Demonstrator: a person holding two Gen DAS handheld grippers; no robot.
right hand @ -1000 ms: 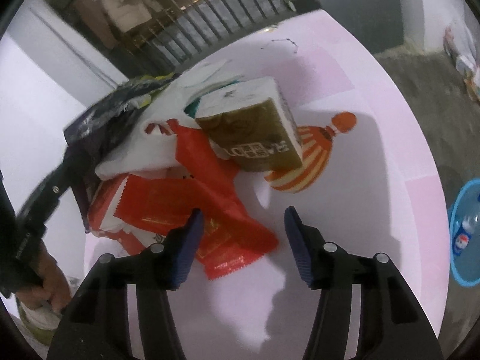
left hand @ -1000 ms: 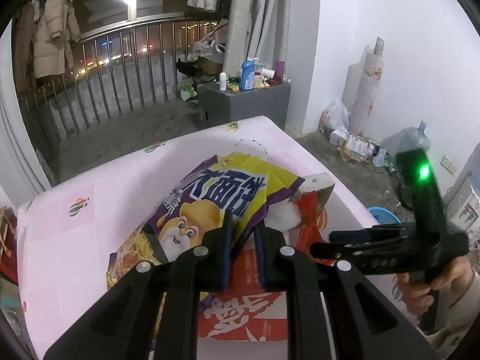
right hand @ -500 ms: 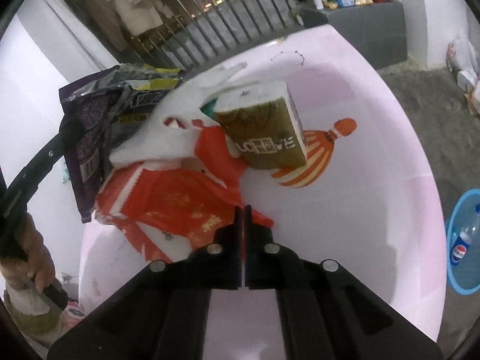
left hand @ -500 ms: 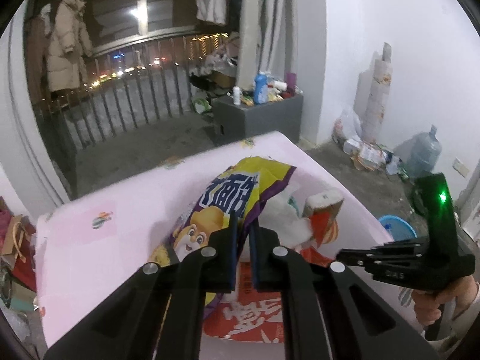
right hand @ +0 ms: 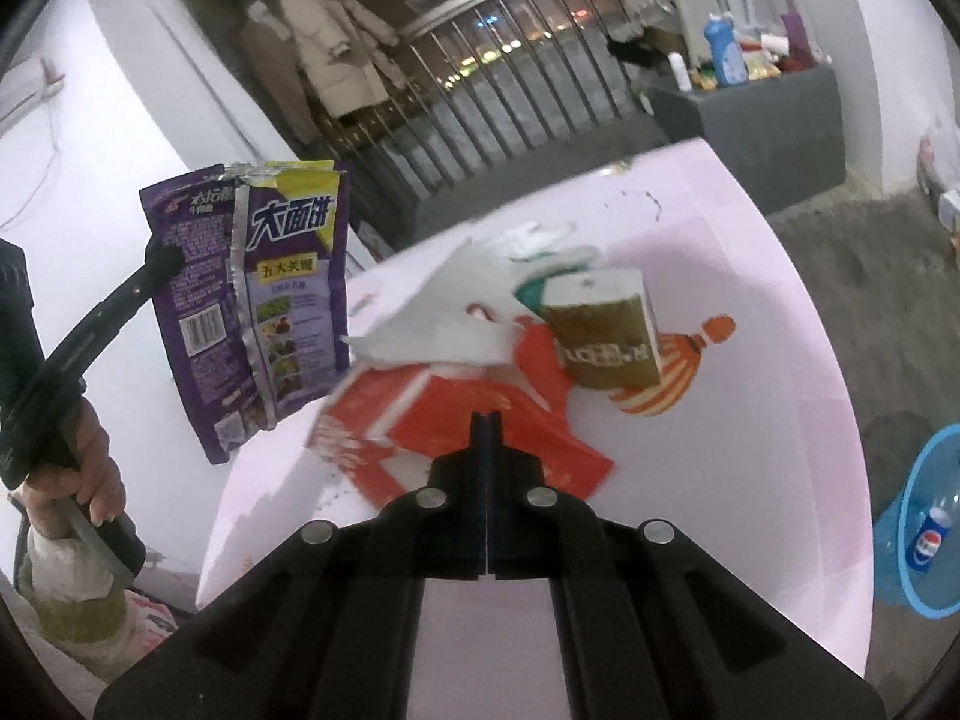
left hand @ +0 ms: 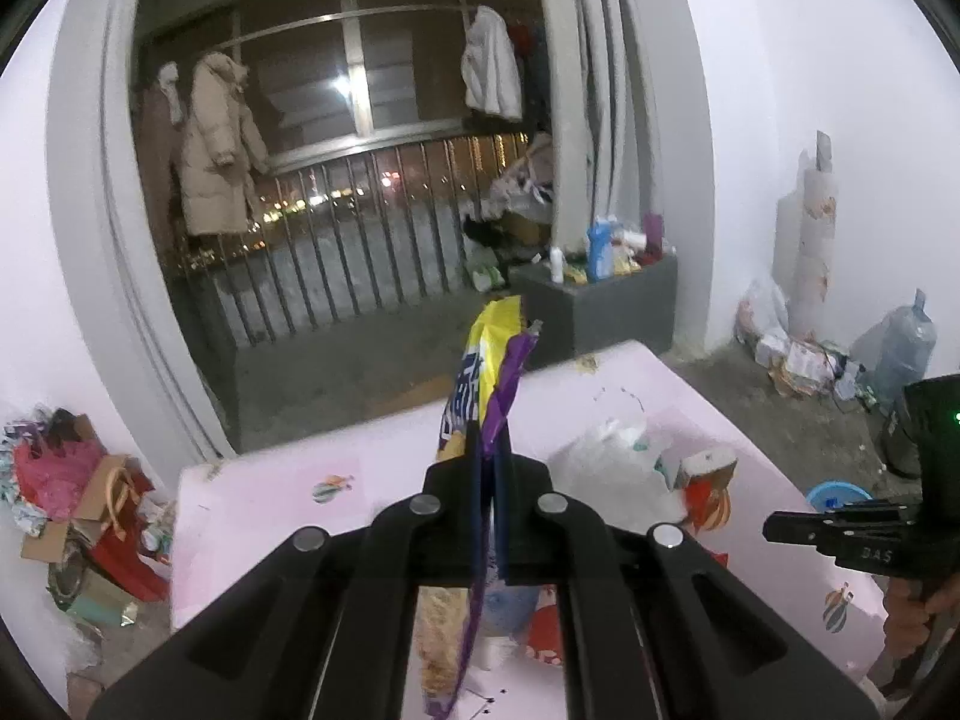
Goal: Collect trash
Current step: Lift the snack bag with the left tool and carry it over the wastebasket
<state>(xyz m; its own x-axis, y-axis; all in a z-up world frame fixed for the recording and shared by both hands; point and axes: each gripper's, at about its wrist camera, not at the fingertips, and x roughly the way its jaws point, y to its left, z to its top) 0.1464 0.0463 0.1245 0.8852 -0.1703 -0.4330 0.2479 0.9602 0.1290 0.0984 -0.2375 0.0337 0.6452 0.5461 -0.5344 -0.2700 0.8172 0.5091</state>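
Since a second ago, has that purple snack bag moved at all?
Yes. The purple snack bag, pinched in the left tool, has come up off the pink table and now hangs in the air beside it.

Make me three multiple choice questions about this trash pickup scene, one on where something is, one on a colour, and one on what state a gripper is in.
1. Where is the purple snack bag?
A. flat on the table
B. held up off the table in the left gripper
C. inside the blue basin

2. What colour is the basin on the floor that holds a cola bottle?
A. blue
B. green
C. red

3. How does the right gripper stand?
A. wide open above the tissue pack
B. shut on the tissue pack
C. shut on the red wrapper

Answers: 1 B, the bag hangs from the left gripper, clear of the pink table. 2 A, its rim is bright blue. 3 C, the closed pads pinch the wrapper's edge; the tissue pack lies beyond them.
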